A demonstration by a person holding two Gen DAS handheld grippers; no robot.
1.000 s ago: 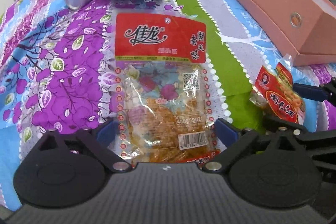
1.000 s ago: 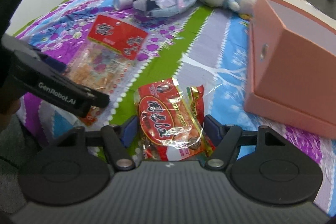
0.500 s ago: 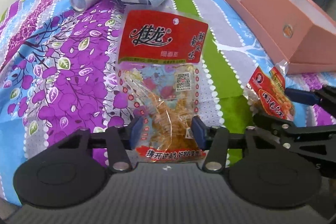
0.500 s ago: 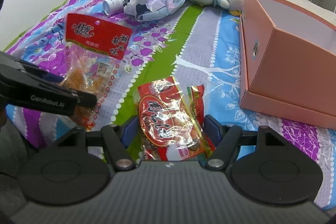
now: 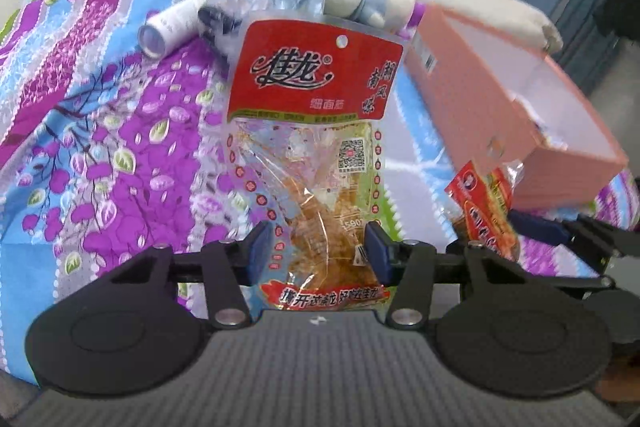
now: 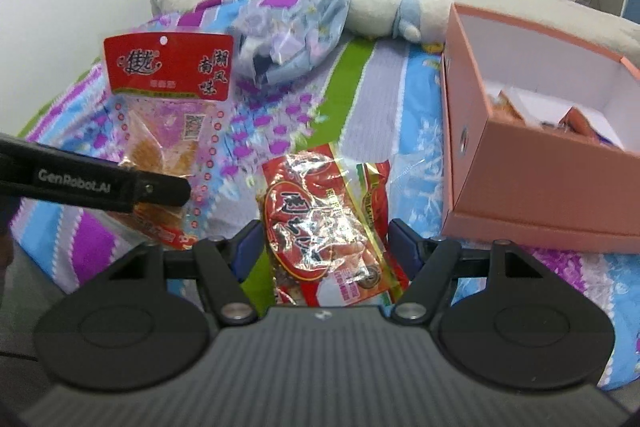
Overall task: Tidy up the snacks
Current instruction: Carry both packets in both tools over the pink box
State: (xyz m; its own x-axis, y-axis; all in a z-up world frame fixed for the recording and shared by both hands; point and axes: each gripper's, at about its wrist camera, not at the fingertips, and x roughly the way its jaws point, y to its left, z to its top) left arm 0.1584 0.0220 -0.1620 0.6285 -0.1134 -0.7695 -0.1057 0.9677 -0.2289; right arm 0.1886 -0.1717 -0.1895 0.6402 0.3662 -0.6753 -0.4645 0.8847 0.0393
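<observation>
The bed (image 6: 372, 95) is covered by a patterned quilt, and the pink box (image 6: 532, 183) stands open on it; all places below are given relative to that box.

Box: the lid is off, and some packets are already seen inside against the white lining. Room remains within it.

Beyond the box, at its far left, a plush toy (image 6: 384, 11), a crumpled plastic bag (image 6: 292, 39) and a white tube (image 5: 176, 23) are noted. They are judged to be no part of the sorting.

Large packet (image 5: 316, 155): a second ago it lay flat on the quilt, well to the left of the box. It is now held upright, clear of the quilt, its red header uppermost. The left gripper (image 5: 316, 251), whose fingers were spread around it, is now pinched on its lower part, the film creased between the pads.

Small packet (image 6: 324, 227): it was already clamped by the right gripper (image 6: 324, 247) and is now raised off the quilt, just left of the box's near corner.

Assessment: both pickups are judged complete. Transfer into the box is what remains, the small packet having the shorter way. The large packet is held low and may flop or catch on the rim.
</observation>
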